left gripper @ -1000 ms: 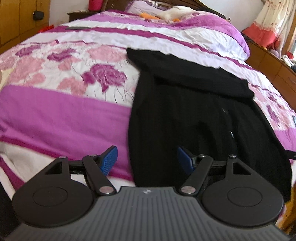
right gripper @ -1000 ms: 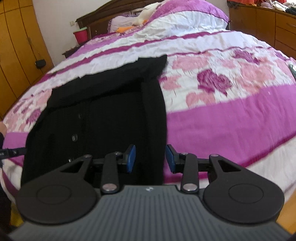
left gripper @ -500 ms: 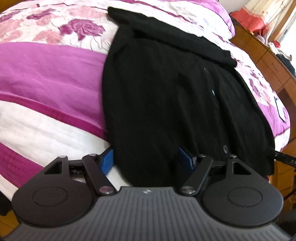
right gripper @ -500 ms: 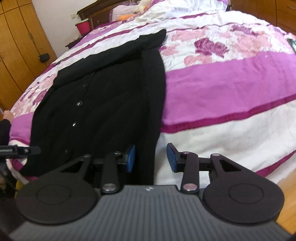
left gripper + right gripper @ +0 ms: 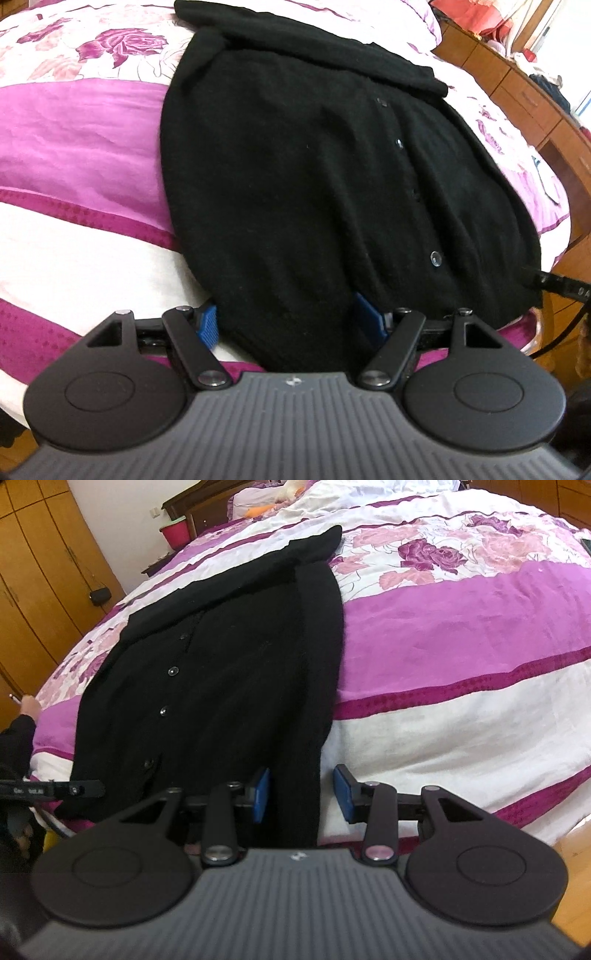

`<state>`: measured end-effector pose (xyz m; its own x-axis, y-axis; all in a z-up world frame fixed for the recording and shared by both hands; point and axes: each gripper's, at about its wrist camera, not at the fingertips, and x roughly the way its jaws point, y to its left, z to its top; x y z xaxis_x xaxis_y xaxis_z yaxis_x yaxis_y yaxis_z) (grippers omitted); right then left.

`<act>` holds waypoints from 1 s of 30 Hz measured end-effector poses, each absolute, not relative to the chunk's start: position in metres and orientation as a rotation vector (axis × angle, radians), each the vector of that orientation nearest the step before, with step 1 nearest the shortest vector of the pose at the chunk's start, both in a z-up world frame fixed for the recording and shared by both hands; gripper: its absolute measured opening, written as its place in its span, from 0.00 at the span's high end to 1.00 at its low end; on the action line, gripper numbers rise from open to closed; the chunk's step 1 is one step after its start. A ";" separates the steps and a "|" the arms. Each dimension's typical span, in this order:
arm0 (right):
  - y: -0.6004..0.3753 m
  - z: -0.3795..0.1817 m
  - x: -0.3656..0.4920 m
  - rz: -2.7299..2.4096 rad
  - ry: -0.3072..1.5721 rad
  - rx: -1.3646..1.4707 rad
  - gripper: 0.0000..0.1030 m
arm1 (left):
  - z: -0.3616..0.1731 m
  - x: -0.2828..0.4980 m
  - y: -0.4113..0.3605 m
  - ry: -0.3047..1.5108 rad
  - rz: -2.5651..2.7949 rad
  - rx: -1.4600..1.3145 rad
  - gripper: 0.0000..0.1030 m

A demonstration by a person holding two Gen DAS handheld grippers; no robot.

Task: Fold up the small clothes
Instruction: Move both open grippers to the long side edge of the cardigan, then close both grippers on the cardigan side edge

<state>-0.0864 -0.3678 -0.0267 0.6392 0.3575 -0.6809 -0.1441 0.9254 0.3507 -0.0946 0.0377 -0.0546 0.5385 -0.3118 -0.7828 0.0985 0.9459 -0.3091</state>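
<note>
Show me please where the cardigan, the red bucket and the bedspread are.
cardigan (image 5: 295,177): left wrist view, middle of its front panel.
red bucket (image 5: 176,532): right wrist view, its side wall, beside the headboard.
bedspread (image 5: 461,627): right wrist view, bare pink stripe right of the cardigan.

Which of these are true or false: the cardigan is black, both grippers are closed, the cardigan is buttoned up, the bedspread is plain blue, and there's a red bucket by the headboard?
1. The cardigan is black. True.
2. Both grippers are closed. False: the left gripper and the right gripper each stand open, with the cardigan's near hem between the blue pads.
3. The cardigan is buttoned up. True: a row of buttons runs down its closed front.
4. The bedspread is plain blue. False: it has purple and white bands with pink roses.
5. A red bucket stands near the wooden headboard. True.
</note>
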 end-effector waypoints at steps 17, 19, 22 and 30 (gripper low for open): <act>-0.354 -0.023 -0.095 0.289 0.801 0.233 0.52 | -0.061 -0.096 0.044 0.949 -0.273 -0.256 0.27; -0.352 -0.022 -0.097 0.296 0.789 0.227 0.62 | -0.062 -0.099 0.045 0.945 -0.270 -0.261 0.28; -0.351 -0.021 -0.100 0.317 0.780 0.241 0.74 | -0.061 -0.101 0.047 0.942 -0.266 -0.267 0.35; -0.356 -0.009 -0.105 0.344 0.721 0.291 0.90 | -0.052 -0.109 0.061 0.901 -0.270 -0.357 0.84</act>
